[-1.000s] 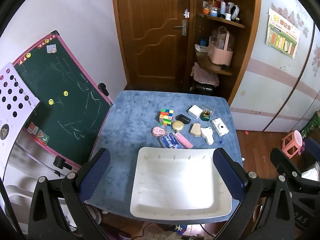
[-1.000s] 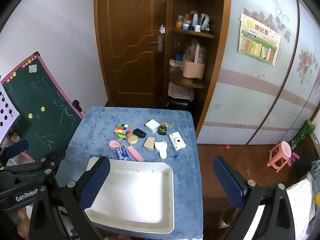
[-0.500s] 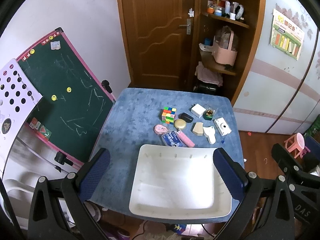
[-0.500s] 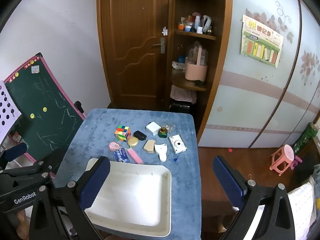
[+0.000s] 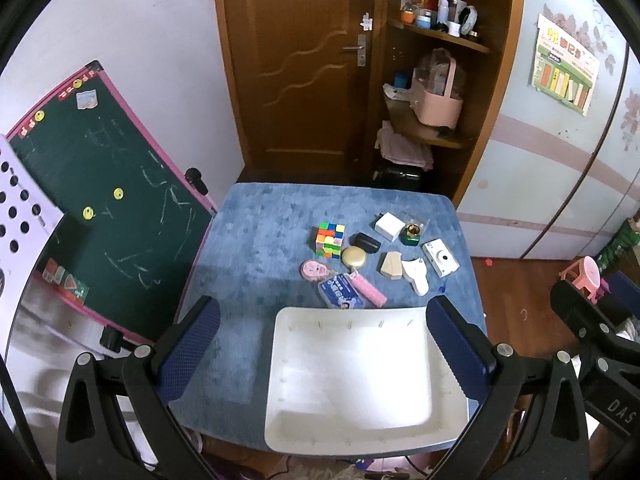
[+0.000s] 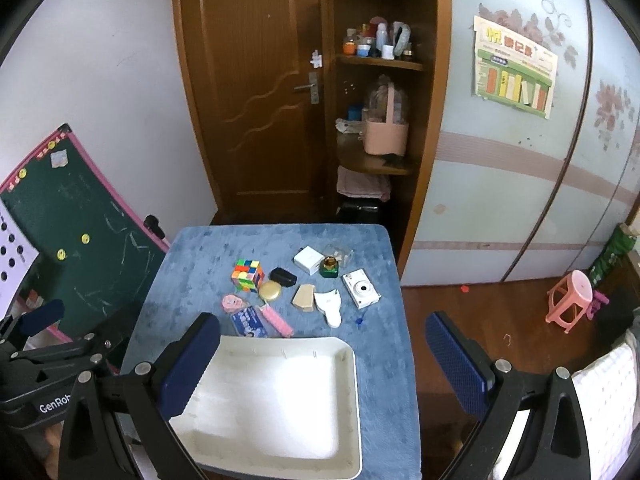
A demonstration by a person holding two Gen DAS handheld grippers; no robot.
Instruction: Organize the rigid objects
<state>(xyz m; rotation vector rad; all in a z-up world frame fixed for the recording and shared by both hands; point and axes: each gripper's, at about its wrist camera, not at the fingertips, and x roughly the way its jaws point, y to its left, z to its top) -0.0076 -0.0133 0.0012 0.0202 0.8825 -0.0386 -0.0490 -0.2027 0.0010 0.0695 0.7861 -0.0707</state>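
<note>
Both our grippers, left gripper (image 5: 320, 348) and right gripper (image 6: 322, 356), hover with fingers spread, grasping nothing. The small objects, like the Rubik's cube (image 5: 329, 239), lie on the counter (image 5: 256, 240) beyond the empty white tray (image 5: 352, 368), ahead of the left fingers, which seem nearer.

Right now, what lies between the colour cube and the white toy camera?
Between cube and camera: black case, gold disc, beige block; left wrist view.

White tray (image 5: 352, 364) on mottled blue tablecloth (image 5: 256, 240). Multicolour cube (image 5: 329, 239), white camera (image 5: 440, 258), gold round compact (image 5: 354, 257), pink comb (image 5: 370, 290), black case (image 5: 365, 243), green board (image 5: 100, 192) with pink frame, brown door (image 5: 296, 64), navy gripper pads (image 5: 192, 344).
</note>
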